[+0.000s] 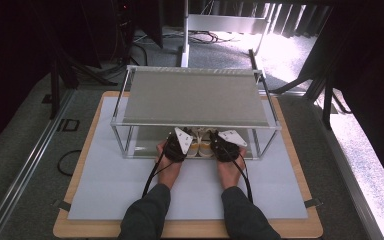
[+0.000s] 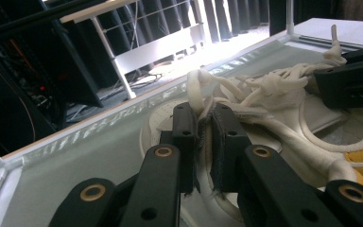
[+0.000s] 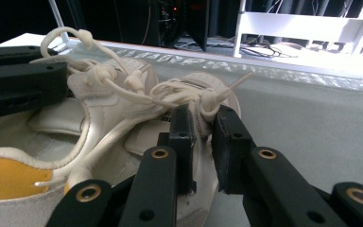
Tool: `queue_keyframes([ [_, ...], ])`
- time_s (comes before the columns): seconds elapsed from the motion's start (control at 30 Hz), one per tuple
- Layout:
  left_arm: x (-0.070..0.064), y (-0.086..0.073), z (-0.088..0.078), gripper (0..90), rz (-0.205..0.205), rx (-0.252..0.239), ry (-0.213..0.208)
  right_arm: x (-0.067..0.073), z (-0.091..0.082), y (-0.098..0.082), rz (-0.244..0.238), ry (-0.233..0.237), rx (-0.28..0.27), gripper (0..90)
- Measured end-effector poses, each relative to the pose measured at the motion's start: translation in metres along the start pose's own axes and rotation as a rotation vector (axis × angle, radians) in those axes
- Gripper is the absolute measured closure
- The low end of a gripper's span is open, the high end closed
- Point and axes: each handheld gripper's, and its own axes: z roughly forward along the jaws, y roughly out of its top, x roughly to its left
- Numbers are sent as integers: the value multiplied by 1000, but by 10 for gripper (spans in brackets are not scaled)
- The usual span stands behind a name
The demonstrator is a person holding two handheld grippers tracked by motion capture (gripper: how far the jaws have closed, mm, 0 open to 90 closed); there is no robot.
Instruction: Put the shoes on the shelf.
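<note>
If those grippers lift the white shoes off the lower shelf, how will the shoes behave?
Probably light but floppy: each gripper pinches only a thin upper edge, so the left shoe and right shoe may sag or swing. The loose laces look tangled and could snag.

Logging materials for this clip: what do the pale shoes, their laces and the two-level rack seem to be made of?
The pair of white low sneakers looks like matte leather or a synthetic imitation, with smooth panels and stitched edges. The thick off-white laces look like woven cotton, fuzzy and knotted. The two-level rack seems to have shiny metal bars, likely aluminium, with grey matte shelf panels, perhaps fabric or mesh.
</note>
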Motion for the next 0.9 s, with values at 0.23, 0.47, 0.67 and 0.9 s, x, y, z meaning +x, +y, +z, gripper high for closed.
queue_keyframes([
  [0.23,-1,-1,4,812,15,-2,11,0,2,-1,2,-13,2,789],
  [0.47,3,-3,4,789,-2,12,-16,-4,4,-1,-2,-8,11,780],
  [0.67,0,-6,3,741,-115,30,42,-4,4,-2,17,18,38,760],
  [0.9,3,-6,2,646,-121,30,80,-5,3,-2,11,4,37,674],
])
